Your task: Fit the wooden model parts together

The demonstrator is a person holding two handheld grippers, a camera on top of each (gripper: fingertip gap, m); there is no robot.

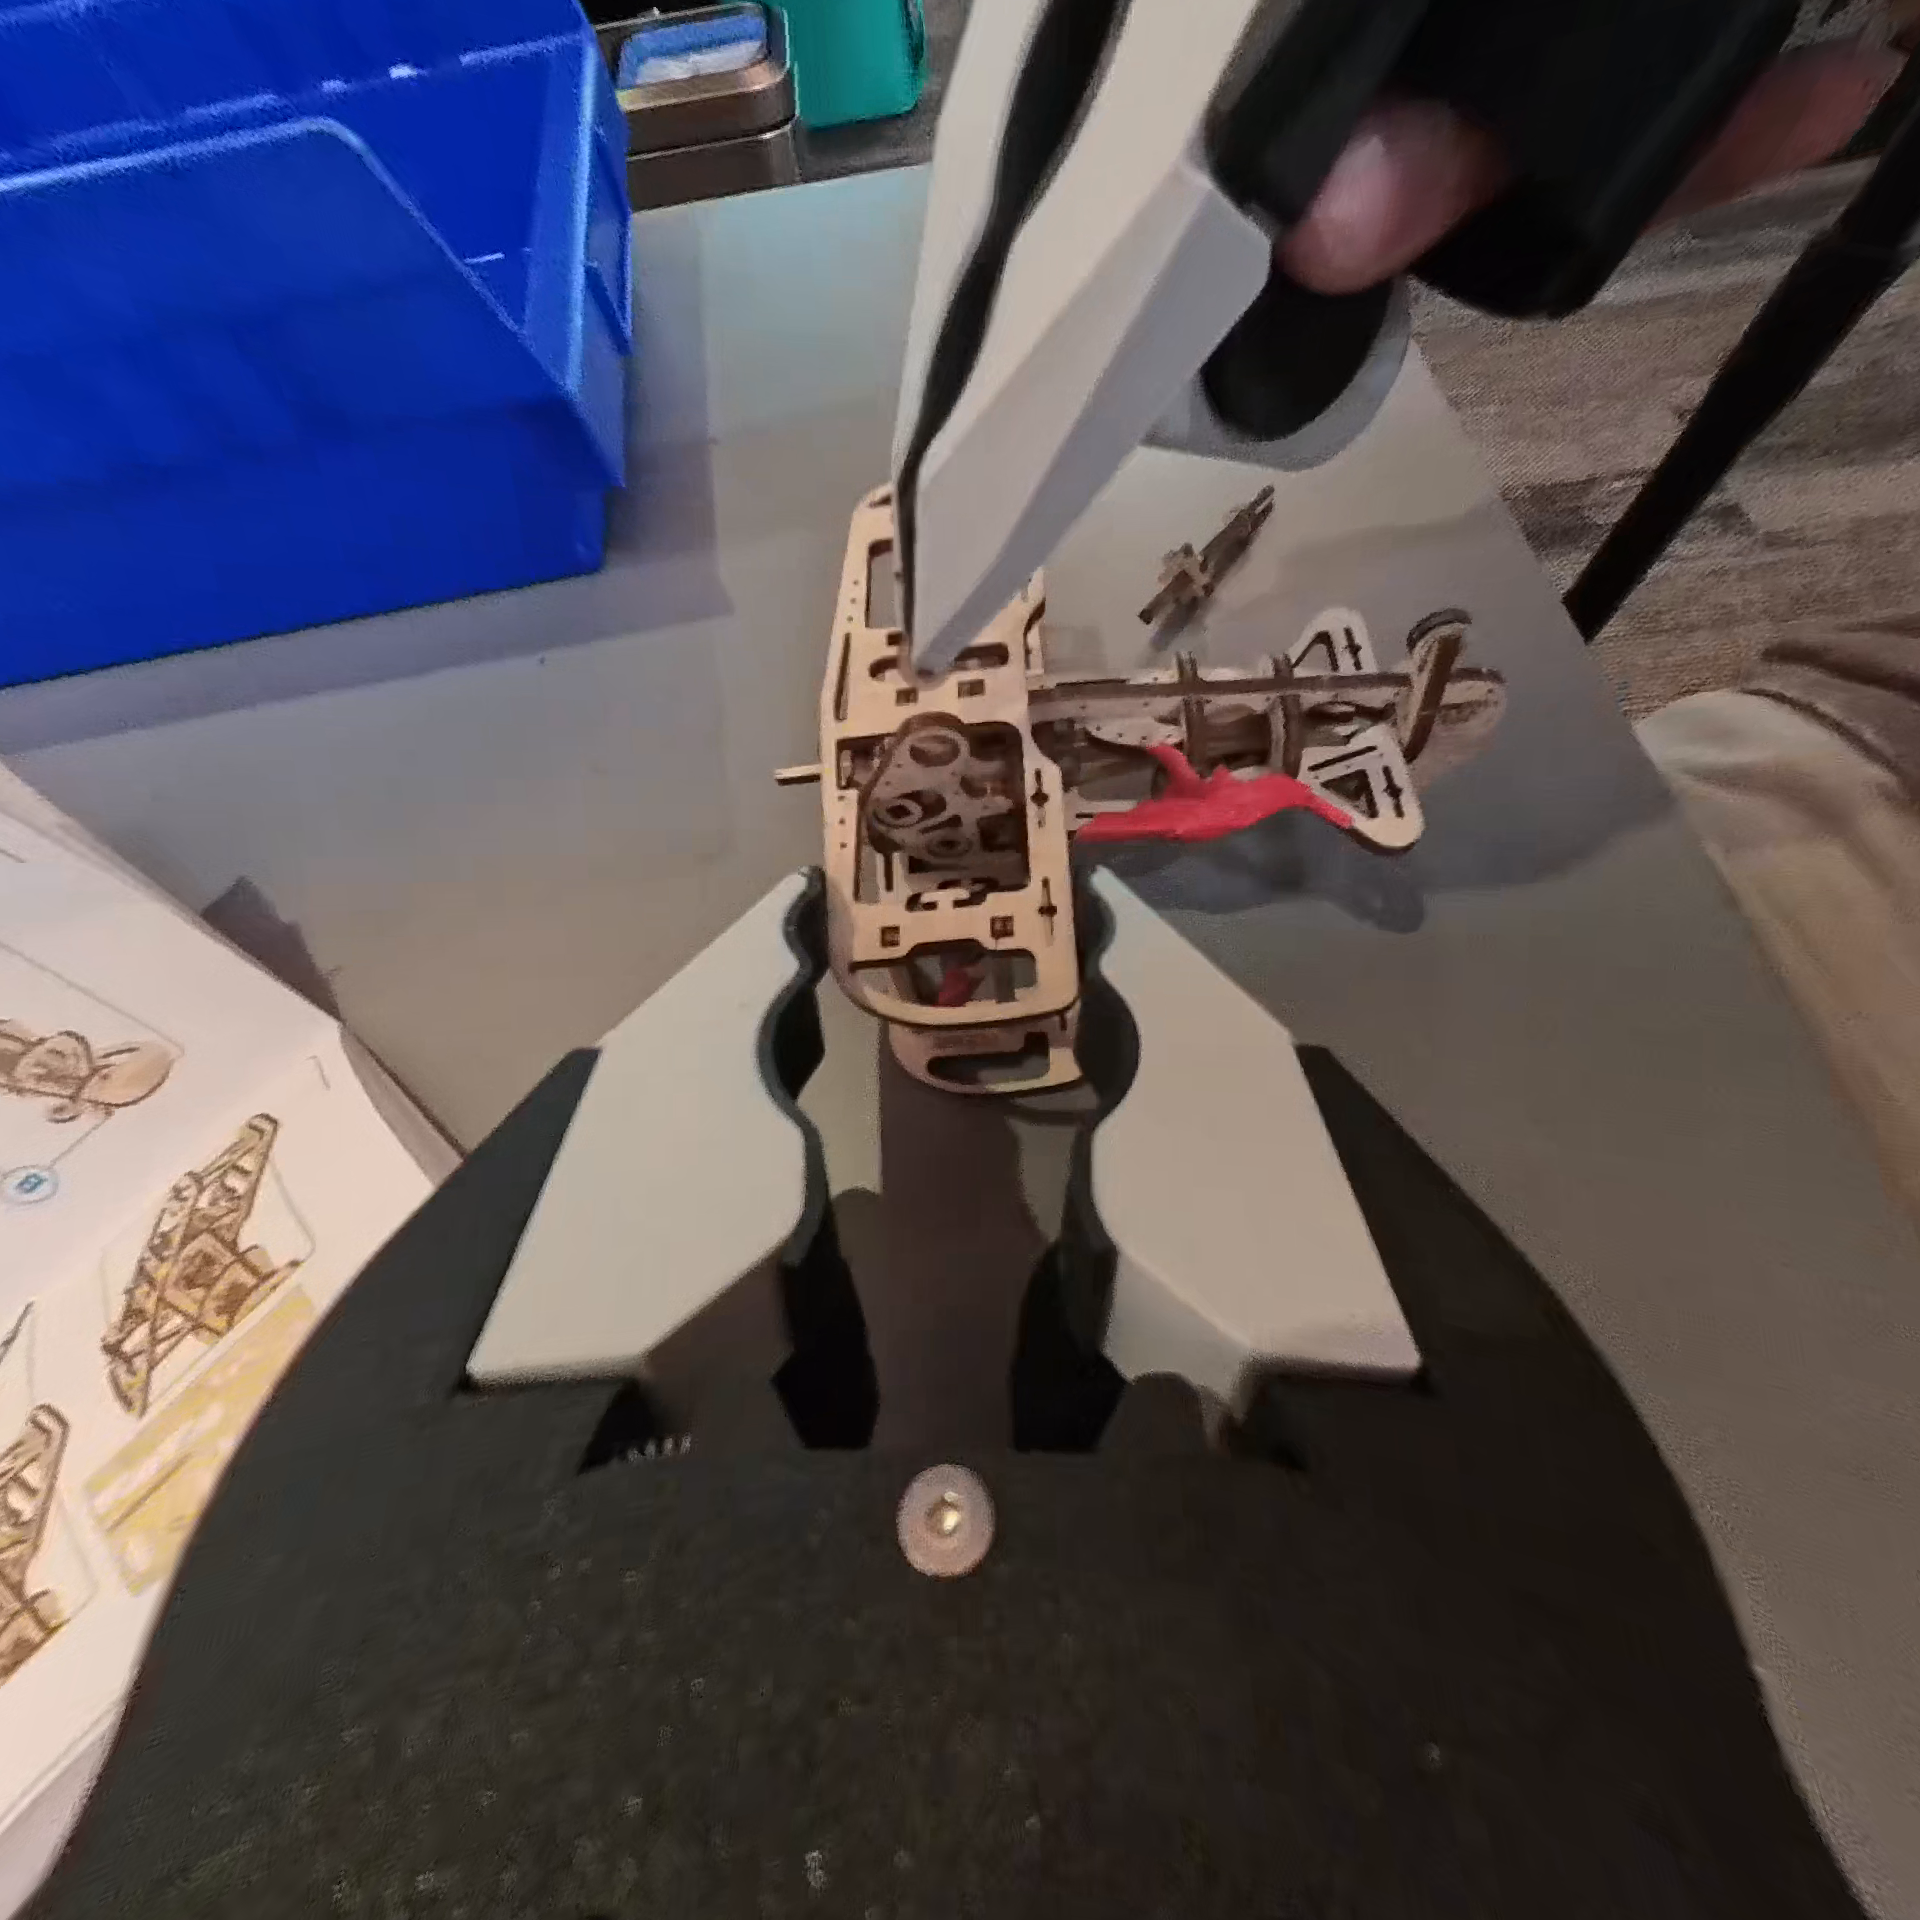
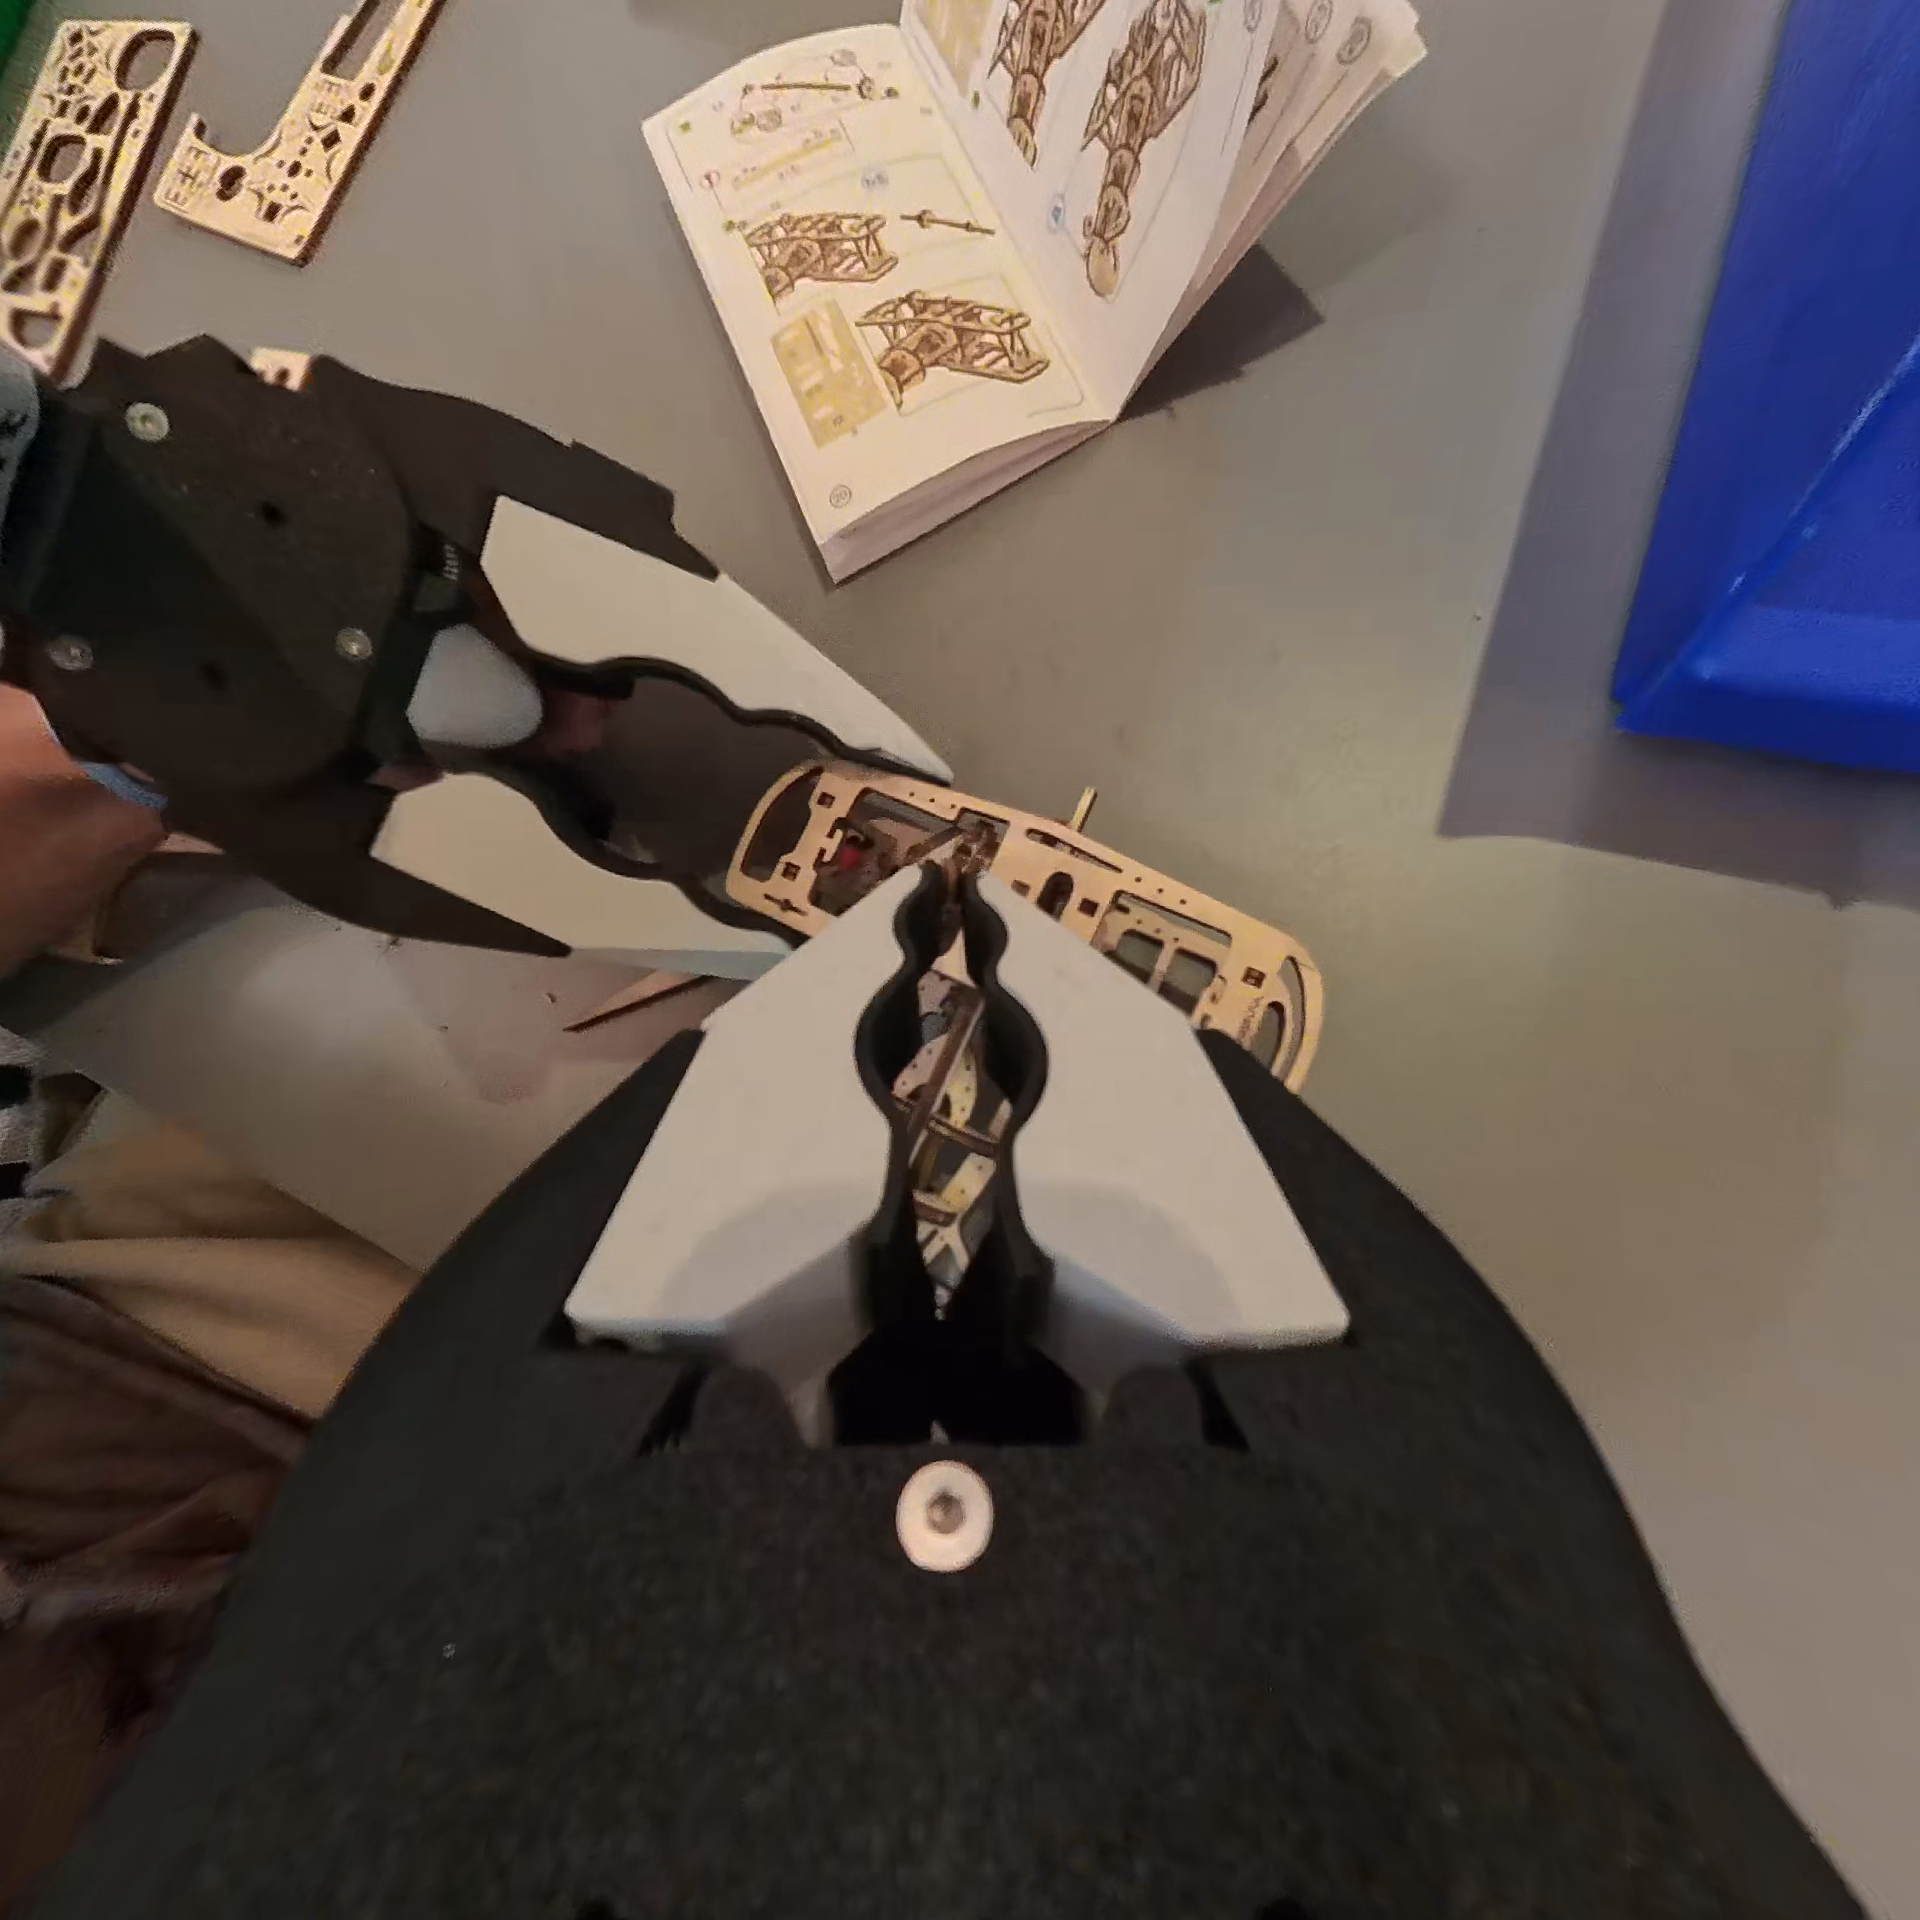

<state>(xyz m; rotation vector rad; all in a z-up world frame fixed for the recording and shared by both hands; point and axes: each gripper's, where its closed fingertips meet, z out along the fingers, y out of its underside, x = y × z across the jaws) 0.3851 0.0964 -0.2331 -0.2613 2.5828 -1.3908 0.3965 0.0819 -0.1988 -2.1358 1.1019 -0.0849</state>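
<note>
A wooden biplane model with a red piece under its fuselage lies on the grey table. My left gripper is shut on the near end of the model's wings, one finger on each side. My right gripper comes down from above, with its tips on the top wing. In the right wrist view my right gripper is shut on a small brown wooden part at the wing. The left gripper holds the wing's end there.
A blue bin stands at the back left. An open instruction booklet lies near it. Wooden part sheets lie farther off. A small loose wooden piece lies behind the model. A person's leg is at the right. The grippers' ends are close to 4 centimetres from one another.
</note>
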